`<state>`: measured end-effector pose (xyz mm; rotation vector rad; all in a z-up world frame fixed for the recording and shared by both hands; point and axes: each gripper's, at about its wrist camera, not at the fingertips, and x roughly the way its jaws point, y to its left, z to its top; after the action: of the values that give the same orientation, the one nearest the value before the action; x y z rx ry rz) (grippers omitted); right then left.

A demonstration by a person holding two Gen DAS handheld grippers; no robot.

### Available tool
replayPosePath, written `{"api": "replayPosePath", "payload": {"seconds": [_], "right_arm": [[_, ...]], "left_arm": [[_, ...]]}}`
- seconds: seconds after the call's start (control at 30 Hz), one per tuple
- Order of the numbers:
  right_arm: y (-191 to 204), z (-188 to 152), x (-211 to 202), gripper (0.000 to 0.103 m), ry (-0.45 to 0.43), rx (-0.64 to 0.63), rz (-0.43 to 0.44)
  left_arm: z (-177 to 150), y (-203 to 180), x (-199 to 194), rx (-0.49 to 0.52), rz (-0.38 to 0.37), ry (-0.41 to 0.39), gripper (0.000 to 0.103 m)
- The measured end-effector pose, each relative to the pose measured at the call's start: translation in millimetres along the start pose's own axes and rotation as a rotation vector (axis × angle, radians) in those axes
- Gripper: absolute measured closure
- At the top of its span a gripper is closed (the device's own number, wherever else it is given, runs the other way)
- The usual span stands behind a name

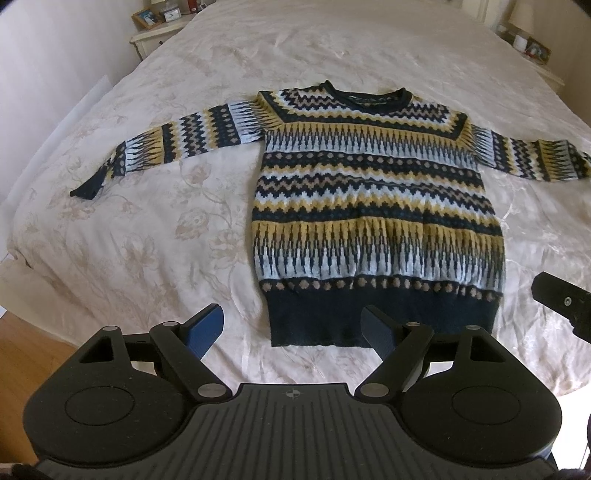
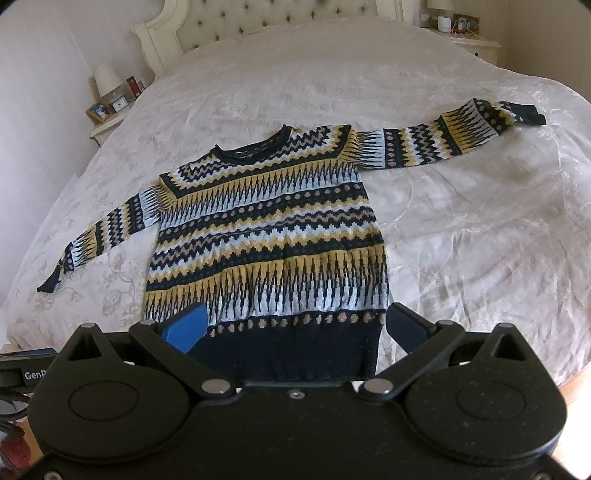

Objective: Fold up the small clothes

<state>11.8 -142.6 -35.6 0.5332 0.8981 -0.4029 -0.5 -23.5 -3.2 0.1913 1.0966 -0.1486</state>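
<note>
The left gripper (image 1: 293, 325) hovers with its jaws spread wide and nothing between them, just short of the hem (image 1: 380, 321) at the near left corner of the sweater (image 1: 373, 206). One blue-padded finger sits over bare bedspread (image 1: 155, 229), the other over the hem's dark band; whether either touches the cloth cannot be told. The right gripper (image 2: 295, 325) is likewise wide apart and holds nothing, straddling the hem's right half from above, its fingers angled outward.

The sweater is a thick knit in navy, mustard, pale blue and tan, banded with zigzags, dots and spiky stripes, and edged with a ribbed navy hem and round neck. It lies flat, front up, in the middle of the bed, neck towards the tufted headboard (image 2: 258, 22), both sleeves stretched out sideways. The bedspread is pale cream with a faint floral pattern and soft wrinkles. Both grippers point forward along the bed, level and side by side.
</note>
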Motion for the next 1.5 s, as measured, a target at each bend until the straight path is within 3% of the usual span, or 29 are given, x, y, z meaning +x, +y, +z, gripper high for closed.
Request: {"api": "replayPosePath", "payload": {"seconds": [0.7, 0.83, 0.97, 1.17, 1.37, 1.5], "right_arm": [[7, 2, 11, 0.001, 0.03, -0.023, 0.022], [10, 4, 17, 0.001, 0.034, -0.031, 0.026], [17, 7, 24, 0.001, 0.007, -0.055, 0.032], [40, 20, 29, 0.001, -0.123, -0.105, 0.029], [70, 39, 30, 0.001, -0.354, -0.143, 0.013], [87, 51, 37, 0.001, -0.472, -0.147, 0.028]], "left_arm": [[1, 7, 7, -0.042, 0.014, 0.018, 0.022], [3, 15, 13, -0.068, 0.019, 0.025, 0.035], [7, 29, 20, -0.105, -0.002, 0.031, 0.037], [24, 59, 34, -0.139, -0.015, -0.034, 0.037], [47, 110, 66, -0.199, -0.102, -0.115, 0.037], [64, 145, 95, -0.216, -0.065, -0.104, 0.037]]}}
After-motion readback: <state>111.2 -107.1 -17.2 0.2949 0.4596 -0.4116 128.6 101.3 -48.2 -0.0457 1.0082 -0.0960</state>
